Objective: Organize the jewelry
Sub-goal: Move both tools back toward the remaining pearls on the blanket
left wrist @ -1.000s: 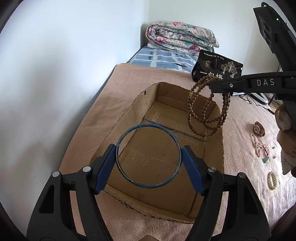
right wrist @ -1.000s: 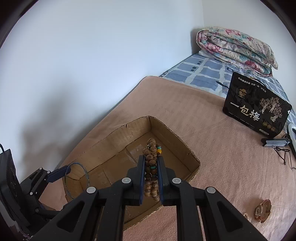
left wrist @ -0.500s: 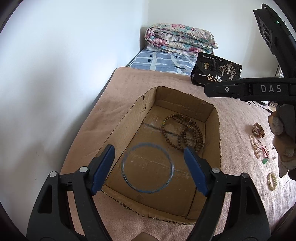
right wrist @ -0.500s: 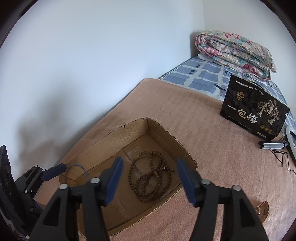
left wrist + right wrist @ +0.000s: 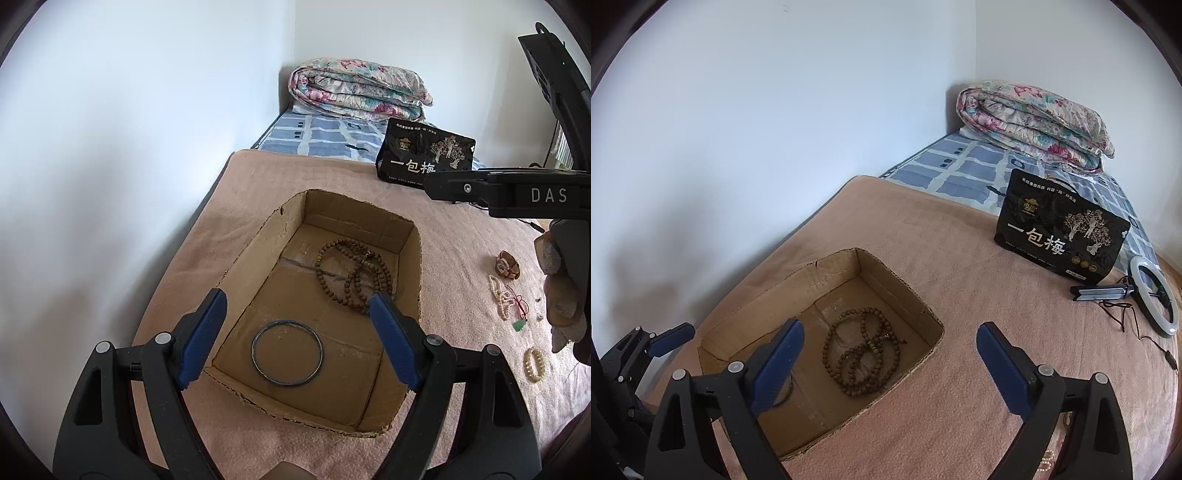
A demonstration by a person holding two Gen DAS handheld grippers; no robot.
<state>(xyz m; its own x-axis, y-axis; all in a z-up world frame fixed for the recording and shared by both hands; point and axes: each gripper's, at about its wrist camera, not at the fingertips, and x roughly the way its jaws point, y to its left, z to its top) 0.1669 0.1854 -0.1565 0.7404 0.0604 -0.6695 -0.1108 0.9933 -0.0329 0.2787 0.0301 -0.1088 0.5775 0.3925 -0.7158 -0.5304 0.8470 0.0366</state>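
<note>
An open cardboard box (image 5: 258, 243) (image 5: 901, 284) sits on the pink blanket. Inside it lie a thin blue bangle (image 5: 287, 352) near the front and a coiled brown bead necklace (image 5: 351, 275) (image 5: 860, 350) farther back. My left gripper (image 5: 297, 328) hangs open above the bangle, nothing between its blue pads. My right gripper (image 5: 888, 363) is above the box's right wall with its jaws opening wide and empty; its arm crosses the left wrist view at upper right. The bangle is mostly hidden behind the left finger in the right wrist view.
Loose jewelry lies on the blanket right of the box: a watch (image 5: 508, 264), a pearl strand (image 5: 498, 295), a green pendant (image 5: 520, 325), a bead bracelet (image 5: 534, 363). A black bag (image 5: 1060, 236), ring light (image 5: 1154, 299), folded quilt (image 5: 1034, 122) stand behind. A wall runs left.
The left gripper let go of the blue bangle, which dropped flat into the box. The right gripper opened and released the bead necklace into the box. Both grippers lifted slightly.
</note>
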